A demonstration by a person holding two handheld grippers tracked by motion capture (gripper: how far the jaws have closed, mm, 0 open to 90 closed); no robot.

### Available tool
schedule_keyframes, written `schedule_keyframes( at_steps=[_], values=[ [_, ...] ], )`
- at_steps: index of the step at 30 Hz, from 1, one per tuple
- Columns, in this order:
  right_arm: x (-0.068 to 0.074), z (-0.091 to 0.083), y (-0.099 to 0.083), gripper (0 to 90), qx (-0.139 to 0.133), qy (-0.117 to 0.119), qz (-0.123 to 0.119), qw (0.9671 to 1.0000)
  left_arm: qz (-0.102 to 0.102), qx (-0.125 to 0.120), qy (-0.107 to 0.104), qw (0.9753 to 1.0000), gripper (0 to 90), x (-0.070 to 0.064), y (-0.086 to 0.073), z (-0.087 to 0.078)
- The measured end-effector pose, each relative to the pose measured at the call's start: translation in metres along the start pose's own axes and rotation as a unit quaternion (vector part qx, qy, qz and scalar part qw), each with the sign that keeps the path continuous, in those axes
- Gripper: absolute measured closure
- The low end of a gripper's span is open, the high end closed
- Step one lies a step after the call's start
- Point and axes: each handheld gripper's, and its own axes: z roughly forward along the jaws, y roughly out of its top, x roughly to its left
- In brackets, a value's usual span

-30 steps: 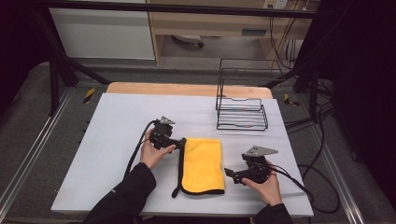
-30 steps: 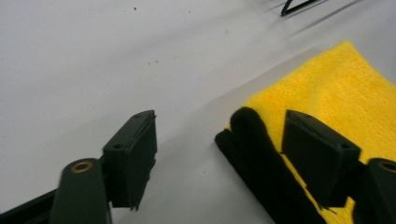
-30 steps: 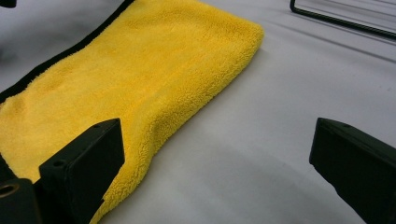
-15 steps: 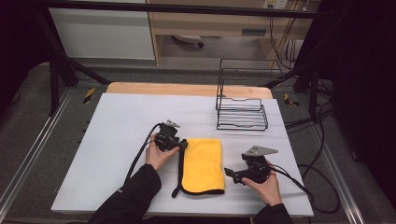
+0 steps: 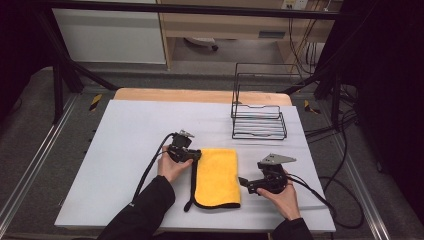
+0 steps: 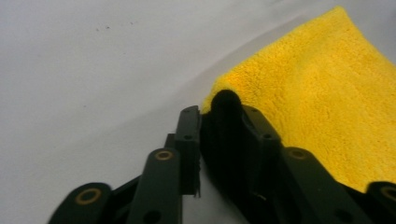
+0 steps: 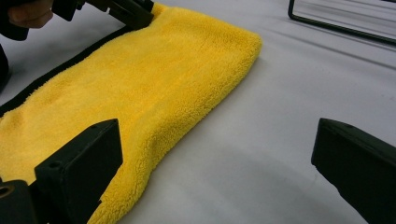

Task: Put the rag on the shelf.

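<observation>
Nearest, at lower right of the high view, the right gripper [image 5: 243,181] stands wide open just beside the yellow cloth [image 5: 218,176]. At frame centre, the left gripper [image 5: 198,156] is clamped on the cloth's black-edged corner, hiding it. Farther, upper right, the wire rack [image 5: 258,122] is partly cut off.

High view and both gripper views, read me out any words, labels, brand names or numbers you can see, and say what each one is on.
None can be read. The yellow cloth, wire rack and white table carry no print. A small label on the shelf behind the table is too blurred to read.
</observation>
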Motion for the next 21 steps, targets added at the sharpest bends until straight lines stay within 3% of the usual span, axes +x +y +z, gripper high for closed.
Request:
schedule_keyframes(
  at_steps=[5,9,15,21],
  values=[
    [0.001,0.006,0.005,3.5,-0.003,-0.001,0.003,1.0,0.0,-0.001,0.01,0.9999,74.7,-0.004,0.001,0.001],
    [-0.001,0.015,0.015,9.8,-0.003,-0.002,0.003,1.0,0.0,0.003,0.015,0.9999,74.9,-0.006,0.001,0.001],
    [-0.007,0.031,0.028,17.5,0.002,-0.017,0.018,0.9997,0.027,-0.003,0.04,0.9988,74.6,-0.013,0.0,0.002],
    [-0.013,0.053,0.039,26.8,0.0,-0.036,0.018,0.9992,0.031,-0.006,0.034,0.9989,74.6,-0.011,-0.001,0.002]
  ],
)
